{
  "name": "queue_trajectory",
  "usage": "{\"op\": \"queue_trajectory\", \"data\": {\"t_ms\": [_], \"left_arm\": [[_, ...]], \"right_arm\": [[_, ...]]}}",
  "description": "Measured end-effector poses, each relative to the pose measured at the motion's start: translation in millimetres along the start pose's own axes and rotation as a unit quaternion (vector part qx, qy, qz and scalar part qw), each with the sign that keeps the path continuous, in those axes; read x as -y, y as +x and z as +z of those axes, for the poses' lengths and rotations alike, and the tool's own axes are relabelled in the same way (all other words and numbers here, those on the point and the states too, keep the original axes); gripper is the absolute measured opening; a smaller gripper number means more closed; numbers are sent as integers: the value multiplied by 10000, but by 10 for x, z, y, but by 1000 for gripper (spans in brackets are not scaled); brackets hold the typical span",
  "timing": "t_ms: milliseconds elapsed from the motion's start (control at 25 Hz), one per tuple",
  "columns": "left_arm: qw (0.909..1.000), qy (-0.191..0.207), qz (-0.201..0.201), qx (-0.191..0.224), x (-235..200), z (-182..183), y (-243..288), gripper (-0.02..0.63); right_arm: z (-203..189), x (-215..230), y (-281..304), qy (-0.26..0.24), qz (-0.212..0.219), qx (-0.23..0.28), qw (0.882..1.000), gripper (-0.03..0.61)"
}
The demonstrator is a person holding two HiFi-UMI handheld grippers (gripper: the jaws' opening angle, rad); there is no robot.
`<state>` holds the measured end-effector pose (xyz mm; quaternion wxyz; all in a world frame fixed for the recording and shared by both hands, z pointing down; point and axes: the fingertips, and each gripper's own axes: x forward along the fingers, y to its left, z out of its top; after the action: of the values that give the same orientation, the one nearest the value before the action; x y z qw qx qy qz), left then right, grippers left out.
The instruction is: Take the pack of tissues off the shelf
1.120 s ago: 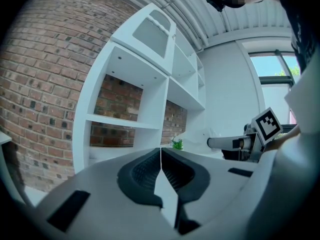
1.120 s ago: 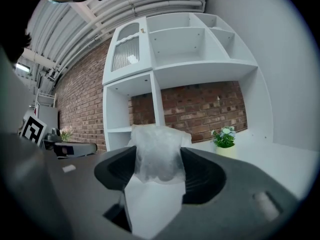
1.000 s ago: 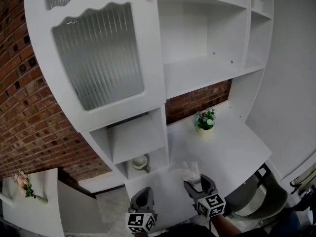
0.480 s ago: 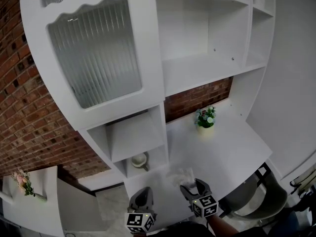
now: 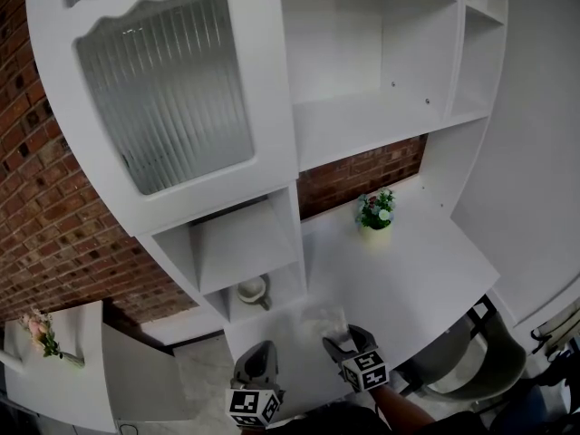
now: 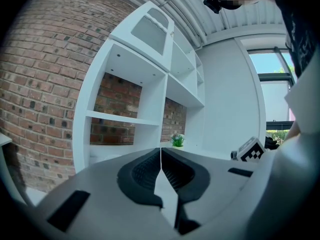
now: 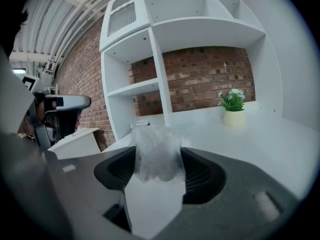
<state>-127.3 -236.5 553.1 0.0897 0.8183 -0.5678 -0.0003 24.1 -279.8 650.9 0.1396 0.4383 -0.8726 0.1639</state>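
One pack of tissues (image 7: 157, 156), in a clear crinkled wrapper too blurred for any print to be read, sat clamped between the jaws of the right tool (image 7: 159, 165), both dark pads pressing on its sides. In the head view the pack (image 5: 328, 319) was over the white bench (image 5: 426, 270), well in front of the one small potted plant (image 5: 376, 214) and off the shelf unit (image 5: 362, 125); whether it touched the bench could not be told. The left tool (image 6: 161, 168) was further from the plant, left of the pack, its jaws together with nothing between them. Each of the two tools carried one cube of black-and-white square markers (image 5: 365, 370). Left of the plant, one cup (image 5: 253, 290) stood in the lowest cubby of the shelf unit, beneath one ribbed-glass door (image 5: 168, 89). A brick wall (image 5: 358, 175) showed behind the plant.
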Motion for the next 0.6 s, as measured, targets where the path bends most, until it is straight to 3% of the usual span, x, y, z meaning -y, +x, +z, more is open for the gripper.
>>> {"op": "queue_trajectory", "data": {"t_ms": [600], "left_arm": [[9994,-96,333,84,-104,-2,-89,12]], "right_arm": [[-541,110,97,35,-250,-681,9974,295]]}}
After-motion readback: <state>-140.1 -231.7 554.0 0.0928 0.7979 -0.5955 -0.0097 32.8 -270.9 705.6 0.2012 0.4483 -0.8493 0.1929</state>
